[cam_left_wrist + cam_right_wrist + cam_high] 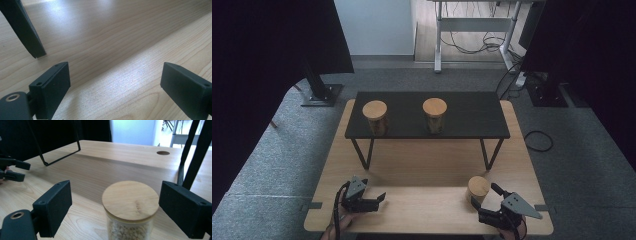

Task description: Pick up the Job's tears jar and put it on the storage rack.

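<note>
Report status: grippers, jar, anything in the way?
Left gripper open, idle over the table. Right gripper open, jaws either side of the near jar, not gripping. Two more jars on the black shelf. Nothing blocking.

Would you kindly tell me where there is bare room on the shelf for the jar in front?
The shelf is bare right of the middle jar and between it and the left jar. The front jar stands on the table, between the right gripper's open jaws.

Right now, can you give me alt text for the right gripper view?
A glass jar with a wooden lid stands between the right gripper's open black jaws, untouched. It sits on a light wooden table; the left gripper shows at the far left.
</note>
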`<state>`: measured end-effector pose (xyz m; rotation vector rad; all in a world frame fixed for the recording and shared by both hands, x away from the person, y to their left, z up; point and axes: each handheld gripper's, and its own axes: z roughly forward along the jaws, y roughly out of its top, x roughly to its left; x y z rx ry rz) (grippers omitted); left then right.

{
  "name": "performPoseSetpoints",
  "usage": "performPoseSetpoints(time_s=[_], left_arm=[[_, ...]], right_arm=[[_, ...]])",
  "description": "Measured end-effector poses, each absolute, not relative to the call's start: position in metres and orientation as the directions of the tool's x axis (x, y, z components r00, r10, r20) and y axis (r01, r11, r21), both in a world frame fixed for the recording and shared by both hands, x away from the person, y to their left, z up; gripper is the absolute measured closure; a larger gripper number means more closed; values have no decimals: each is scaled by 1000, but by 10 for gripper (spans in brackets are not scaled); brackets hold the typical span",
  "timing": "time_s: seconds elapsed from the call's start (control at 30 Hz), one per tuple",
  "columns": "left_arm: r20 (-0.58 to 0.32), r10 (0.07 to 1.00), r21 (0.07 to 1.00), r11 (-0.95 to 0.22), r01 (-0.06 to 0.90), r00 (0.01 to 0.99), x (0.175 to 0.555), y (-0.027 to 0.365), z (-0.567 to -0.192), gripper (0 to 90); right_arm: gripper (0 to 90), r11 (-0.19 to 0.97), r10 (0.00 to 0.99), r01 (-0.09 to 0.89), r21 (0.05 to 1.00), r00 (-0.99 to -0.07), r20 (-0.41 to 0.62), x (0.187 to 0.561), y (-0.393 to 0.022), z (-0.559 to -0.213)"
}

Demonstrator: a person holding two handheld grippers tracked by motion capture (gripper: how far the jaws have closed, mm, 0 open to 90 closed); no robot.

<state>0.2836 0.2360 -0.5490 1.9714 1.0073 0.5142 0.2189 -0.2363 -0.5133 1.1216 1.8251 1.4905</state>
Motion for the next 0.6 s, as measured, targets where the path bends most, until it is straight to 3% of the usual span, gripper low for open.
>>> performPoseSetpoints(time_s=[0.6], left_arm=[[-8, 800, 824, -335, 458, 600, 284, 235, -549, 85]], right_arm=[[84, 88, 859, 324, 942, -503, 93, 227, -236, -529]])
